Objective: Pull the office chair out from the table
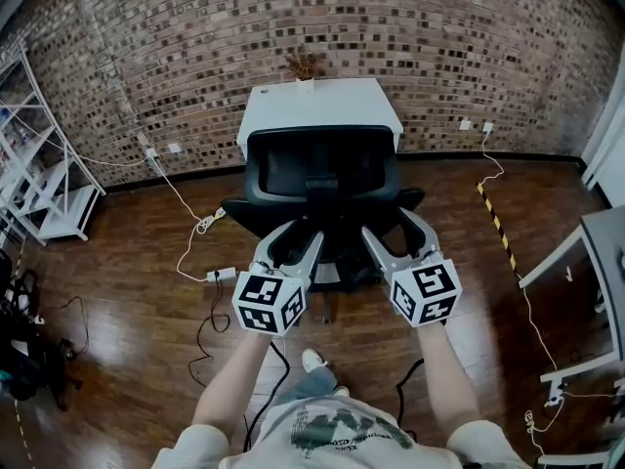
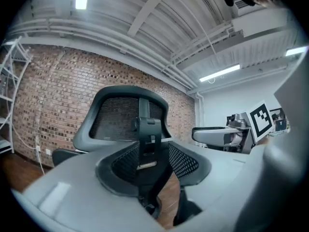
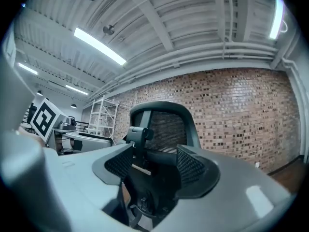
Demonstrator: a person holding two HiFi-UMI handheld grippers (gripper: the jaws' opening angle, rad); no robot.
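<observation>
A black mesh-backed office chair [image 1: 322, 176] stands tucked against a small white table [image 1: 283, 106] by the brick wall, its back toward me. My left gripper [image 1: 305, 233] and right gripper [image 1: 388, 225] are side by side just behind the lower backrest, both pointing level at it. In the left gripper view the backrest [image 2: 116, 120] and its centre post show beyond the left gripper [image 2: 153, 163], whose jaws stand apart with no pad pressing on anything. The right gripper [image 3: 155, 170] likewise frames the chair [image 3: 169, 124] with its jaws apart.
A potted plant [image 1: 303, 66] sits on the table's far edge. A white shelf rack [image 1: 49, 189] stands at left. Cables and a power strip [image 1: 223, 275] lie on the wood floor left of the chair. Yellow-black tape [image 1: 496, 225] and another table [image 1: 586, 252] are at right.
</observation>
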